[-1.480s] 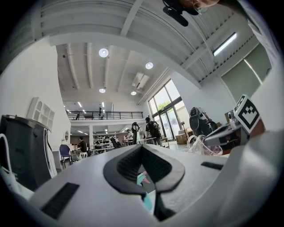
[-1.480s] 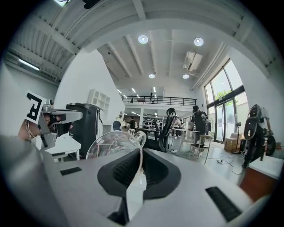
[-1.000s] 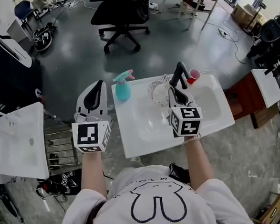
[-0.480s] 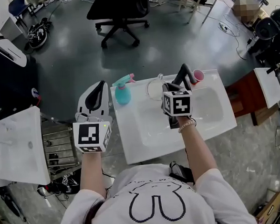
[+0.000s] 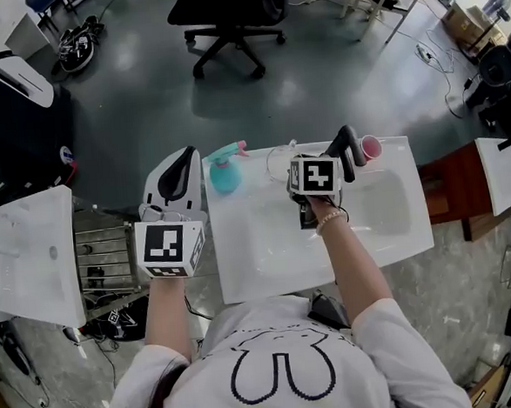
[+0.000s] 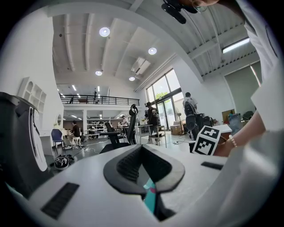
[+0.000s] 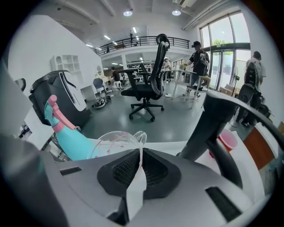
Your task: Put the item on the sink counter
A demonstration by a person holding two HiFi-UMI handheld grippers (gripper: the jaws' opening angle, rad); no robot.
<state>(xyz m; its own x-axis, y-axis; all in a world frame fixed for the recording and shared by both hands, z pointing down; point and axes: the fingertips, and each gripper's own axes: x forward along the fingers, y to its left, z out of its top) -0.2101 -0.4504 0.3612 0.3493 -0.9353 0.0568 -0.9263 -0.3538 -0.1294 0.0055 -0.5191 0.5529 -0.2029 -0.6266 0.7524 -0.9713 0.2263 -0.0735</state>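
A clear glass jug [image 5: 279,162] with pink marks sits at the back of the white sink counter [image 5: 243,278], between a teal spray bottle [image 5: 224,170] and the black faucet [image 5: 343,145]. My right gripper [image 5: 299,171] is shut on the jug's thin clear handle. In the right gripper view the jug [image 7: 113,142] stands just ahead of the right gripper [image 7: 140,155], with the spray bottle [image 7: 66,137] to its left. My left gripper [image 5: 176,165] hangs off the sink's left edge, shut and holding nothing. The left gripper view shows the left gripper [image 6: 143,170] and a sliver of teal below it.
A pink cup [image 5: 370,147] stands by the faucet at the back right corner. The basin [image 5: 360,204] lies right of my right arm. A second white sink [image 5: 32,258] and a metal rack [image 5: 102,253] are at the left. An office chair [image 5: 229,17] stands beyond.
My right gripper has carried the jug up and back from over the basin to the rear counter edge, closer to the spray bottle. The left gripper has stayed put.
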